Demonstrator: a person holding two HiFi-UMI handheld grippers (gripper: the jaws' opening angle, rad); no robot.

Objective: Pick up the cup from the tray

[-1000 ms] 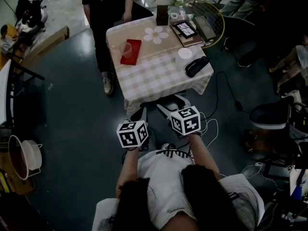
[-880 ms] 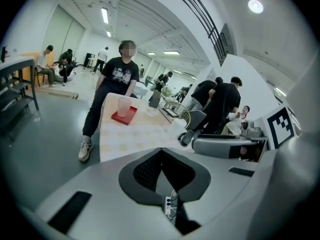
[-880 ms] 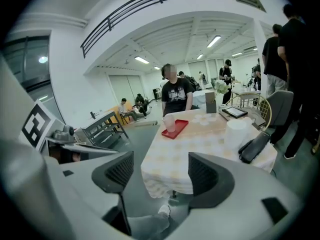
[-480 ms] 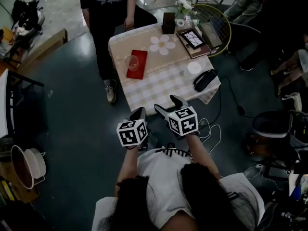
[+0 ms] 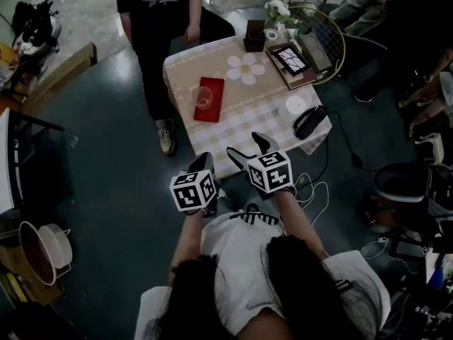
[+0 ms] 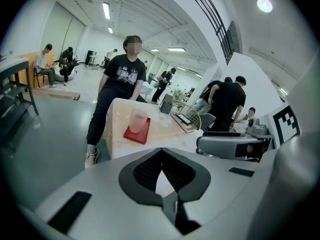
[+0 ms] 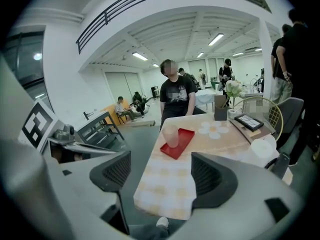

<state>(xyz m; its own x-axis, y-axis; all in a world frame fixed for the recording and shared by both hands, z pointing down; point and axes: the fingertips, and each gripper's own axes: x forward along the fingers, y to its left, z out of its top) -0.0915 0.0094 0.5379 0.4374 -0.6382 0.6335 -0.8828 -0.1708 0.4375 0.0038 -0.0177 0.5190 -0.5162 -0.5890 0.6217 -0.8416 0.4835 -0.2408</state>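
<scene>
A translucent pinkish cup (image 5: 204,98) stands upright on a red tray (image 5: 212,110) near the left edge of a checked-cloth table (image 5: 248,119). Both grippers hover short of the table's near edge, well apart from the cup. My left gripper (image 5: 202,163) is shut and holds nothing; its view shows the cup (image 6: 138,120) and tray (image 6: 145,135) far ahead beyond the left gripper (image 6: 161,152). My right gripper (image 5: 253,149) is open. Its jaws have just been opening, with nothing between them. Past the right gripper (image 7: 160,160) I see the cup (image 7: 171,137) on the tray (image 7: 184,138).
A person in black (image 5: 159,20) stands at the table's far left corner. On the table lie a daisy-shaped mat (image 5: 247,68), a tablet on a book (image 5: 291,60), a white disc (image 5: 295,105) and a black case (image 5: 310,122). A wire chair (image 5: 327,27) stands behind; cables (image 5: 311,188) trail on the floor.
Both grippers have moved toward the table, which now sits closer in the head view. The right jaws stand a little wider. The left gripper stays shut.
</scene>
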